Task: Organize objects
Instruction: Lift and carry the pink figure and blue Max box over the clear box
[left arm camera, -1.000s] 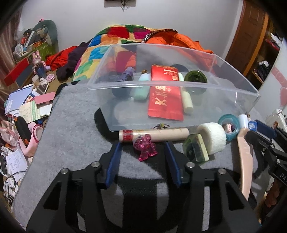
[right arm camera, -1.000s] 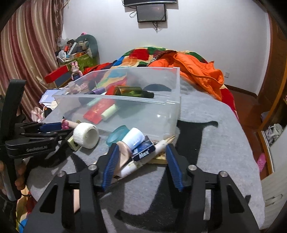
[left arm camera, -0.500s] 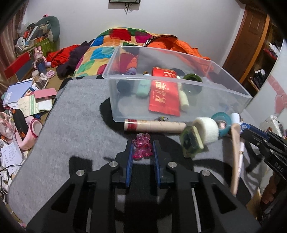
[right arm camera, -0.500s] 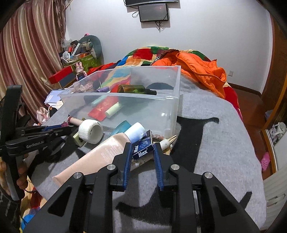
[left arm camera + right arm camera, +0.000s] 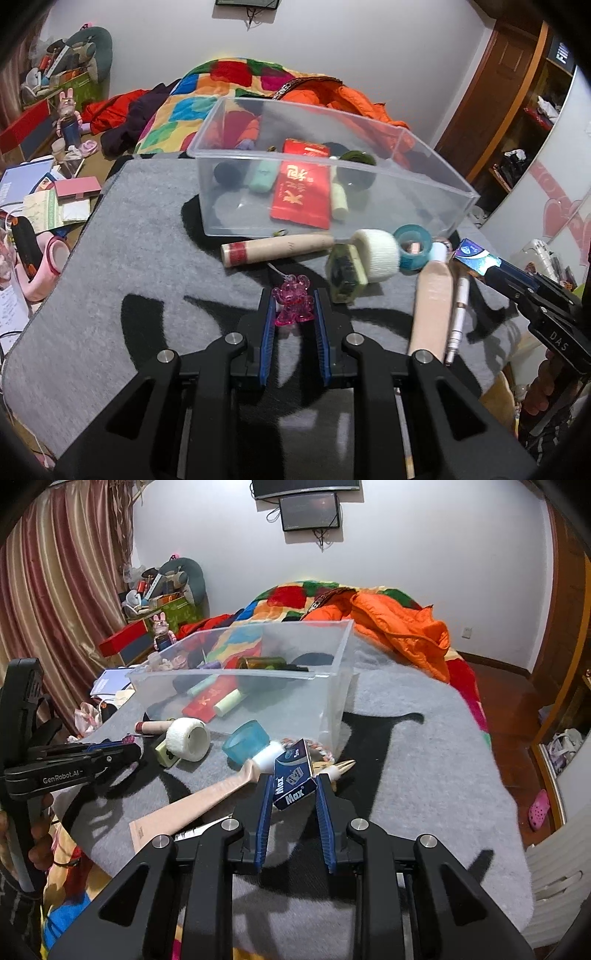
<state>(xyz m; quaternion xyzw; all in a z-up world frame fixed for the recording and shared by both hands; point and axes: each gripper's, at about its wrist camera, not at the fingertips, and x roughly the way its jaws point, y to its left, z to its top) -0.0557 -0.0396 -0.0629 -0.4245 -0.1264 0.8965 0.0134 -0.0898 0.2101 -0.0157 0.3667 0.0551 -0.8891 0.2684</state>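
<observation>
Both clamped: left gripper [image 5: 294, 308] on pink figurine [image 5: 293, 305], right gripper [image 5: 293, 788] on blue box [image 5: 294, 780].

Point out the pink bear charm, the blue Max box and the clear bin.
pink bear charm [image 5: 292, 304], left wrist view, on its body between the gripper fingers.
blue Max box [image 5: 294, 780], right wrist view, on its printed side face.
clear bin [image 5: 369, 221], left wrist view, on its near wall.

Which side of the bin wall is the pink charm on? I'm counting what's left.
Outside: the pink charm sits between the left gripper fingers, short of the bin.
</observation>
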